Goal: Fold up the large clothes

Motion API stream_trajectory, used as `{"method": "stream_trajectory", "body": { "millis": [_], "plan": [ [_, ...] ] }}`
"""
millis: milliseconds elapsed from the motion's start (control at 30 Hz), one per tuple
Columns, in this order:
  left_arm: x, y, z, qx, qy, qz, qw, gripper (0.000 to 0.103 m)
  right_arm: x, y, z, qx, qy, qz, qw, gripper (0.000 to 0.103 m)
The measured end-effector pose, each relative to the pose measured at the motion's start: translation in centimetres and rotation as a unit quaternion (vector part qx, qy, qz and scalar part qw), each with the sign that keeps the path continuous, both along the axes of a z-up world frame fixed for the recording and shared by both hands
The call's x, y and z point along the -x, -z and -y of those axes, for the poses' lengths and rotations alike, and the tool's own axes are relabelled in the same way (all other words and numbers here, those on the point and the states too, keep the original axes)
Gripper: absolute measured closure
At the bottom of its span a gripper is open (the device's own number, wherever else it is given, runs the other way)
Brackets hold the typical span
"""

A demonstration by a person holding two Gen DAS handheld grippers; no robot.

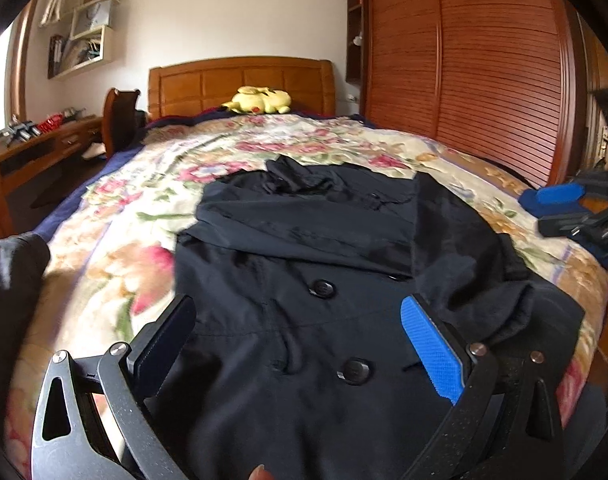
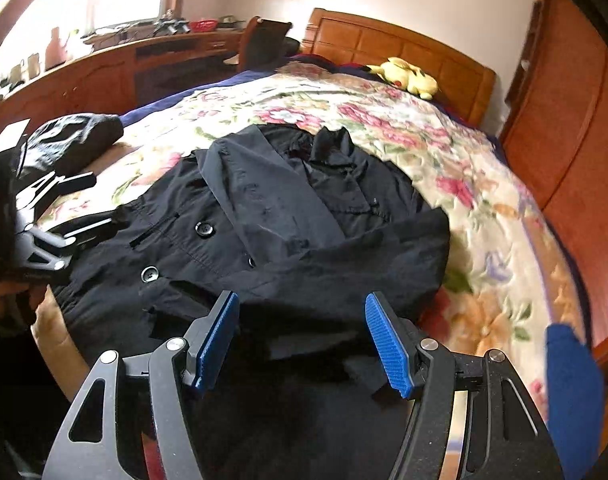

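Note:
A large black coat [image 1: 304,240] with big round buttons lies front up on the floral bedspread [image 1: 116,220], its sleeves folded across the chest. My left gripper [image 1: 300,320] is open just above the coat's lower front, with nothing pinched between its pads. My right gripper [image 2: 304,320] is open too, hovering over the coat's [image 2: 288,220] near right edge, blue pads apart and clear of the cloth. The left gripper [image 2: 84,204] shows at the coat's left side in the right wrist view. The right gripper [image 1: 576,208] shows at the far right of the left wrist view.
A second dark bundle of clothing [image 2: 76,136] sits at the bed's left edge. A yellow plush toy [image 1: 260,100] lies by the wooden headboard [image 1: 240,84]. A slatted wardrobe [image 1: 484,60] stands right of the bed, a desk [image 2: 104,68] left. Blue cloth [image 2: 572,392] shows at the right.

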State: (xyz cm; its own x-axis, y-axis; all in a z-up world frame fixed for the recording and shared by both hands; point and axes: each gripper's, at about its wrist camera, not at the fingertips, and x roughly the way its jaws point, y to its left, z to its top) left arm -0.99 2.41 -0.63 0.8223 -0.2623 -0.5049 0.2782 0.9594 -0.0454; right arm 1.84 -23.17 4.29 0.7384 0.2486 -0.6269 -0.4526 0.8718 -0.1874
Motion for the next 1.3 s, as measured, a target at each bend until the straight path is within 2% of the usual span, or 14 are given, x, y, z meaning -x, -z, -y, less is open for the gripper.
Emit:
{"method": "stream_trajectory", "body": {
  "millis": [367,433,567,700,967,1300],
  "plan": [
    [0.0,0.9,2.6,-0.001,0.033,-0.030,0.9990,0.001,-1.9,4.7,2.0,-0.035,0.039,-0.013,0.999,0.035],
    [0.1,1.1,3.1,0.001,0.047,-0.036,0.9983,0.005,-2.1,5.4,2.3,-0.035,0.044,-0.016,0.998,0.035],
    [0.3,1.6,4.2,0.006,0.076,-0.051,0.9958,0.007,-2.1,6.1,2.5,-0.034,0.051,-0.019,0.998,0.035],
    [0.3,2.4,5.5,0.002,0.099,-0.072,0.9925,0.016,-2.5,6.4,3.0,-0.033,0.063,-0.021,0.997,0.035],
    [-0.1,3.8,7.1,-0.015,0.123,-0.105,0.9868,0.036,-4.4,9.1,3.5,-0.031,0.081,-0.041,0.995,0.035],
    [0.3,5.3,8.5,-0.045,0.151,-0.122,0.9799,0.061,-5.2,10.6,4.1,-0.047,0.082,-0.049,0.994,0.035]
  ]
}}
